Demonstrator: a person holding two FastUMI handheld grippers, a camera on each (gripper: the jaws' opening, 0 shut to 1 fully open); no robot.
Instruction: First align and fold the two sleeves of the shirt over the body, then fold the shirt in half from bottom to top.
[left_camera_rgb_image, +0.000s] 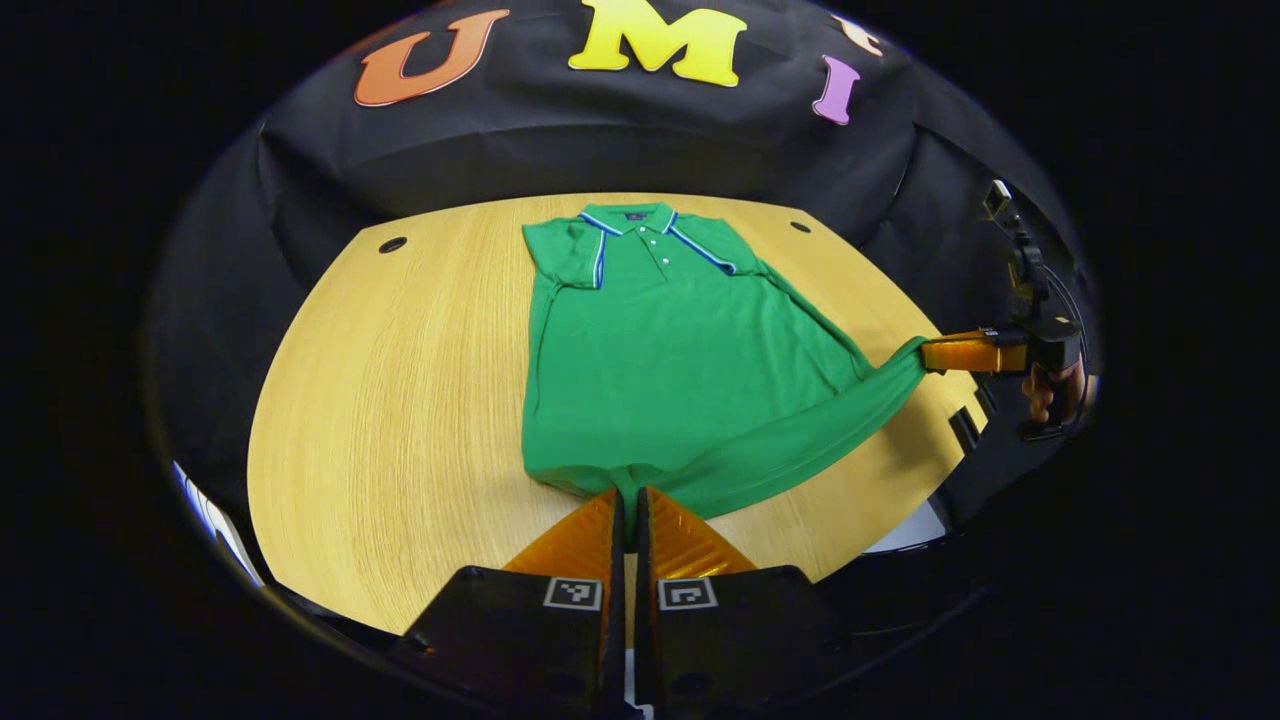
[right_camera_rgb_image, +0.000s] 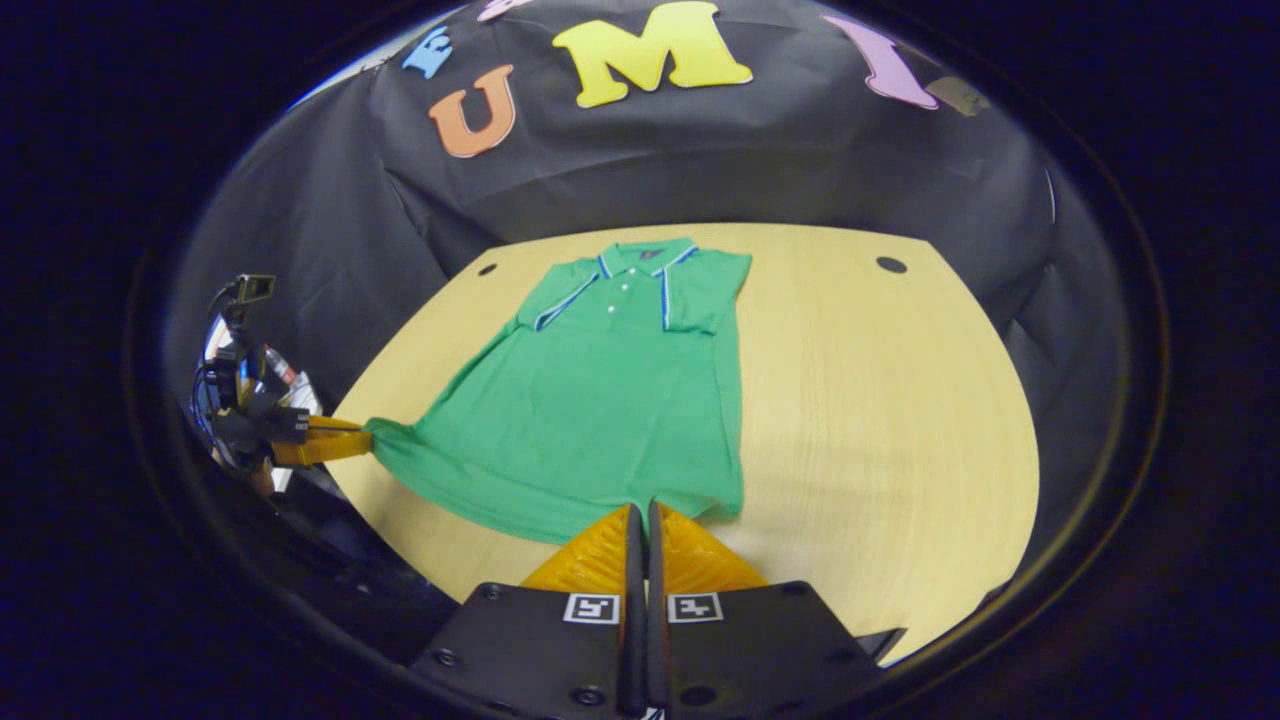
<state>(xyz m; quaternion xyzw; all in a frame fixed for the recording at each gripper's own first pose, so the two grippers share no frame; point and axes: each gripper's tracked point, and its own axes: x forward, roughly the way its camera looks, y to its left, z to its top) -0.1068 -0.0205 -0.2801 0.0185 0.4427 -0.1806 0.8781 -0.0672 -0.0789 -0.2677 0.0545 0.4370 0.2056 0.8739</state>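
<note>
A green polo shirt (left_camera_rgb_image: 670, 360) (right_camera_rgb_image: 600, 400) lies collar-far on the wooden table (left_camera_rgb_image: 400, 400) (right_camera_rgb_image: 880, 420), with both short sleeves lying inward over the chest. In the left gripper view, my left gripper (left_camera_rgb_image: 630, 497) is shut on the near hem at the shirt's left corner. Farther right, my right gripper (left_camera_rgb_image: 928, 355) pinches the other hem corner, pulled out toward the table's right edge. In the right gripper view, my right gripper (right_camera_rgb_image: 641, 510) is shut on the hem, and my left gripper (right_camera_rgb_image: 368, 440) holds the stretched left corner.
Two dark round holes (left_camera_rgb_image: 392, 244) (left_camera_rgb_image: 800, 227) sit in the table near its far edge. A hand (left_camera_rgb_image: 1050, 392) holds the right gripper past the table's right side. Bare wood lies on both sides of the shirt.
</note>
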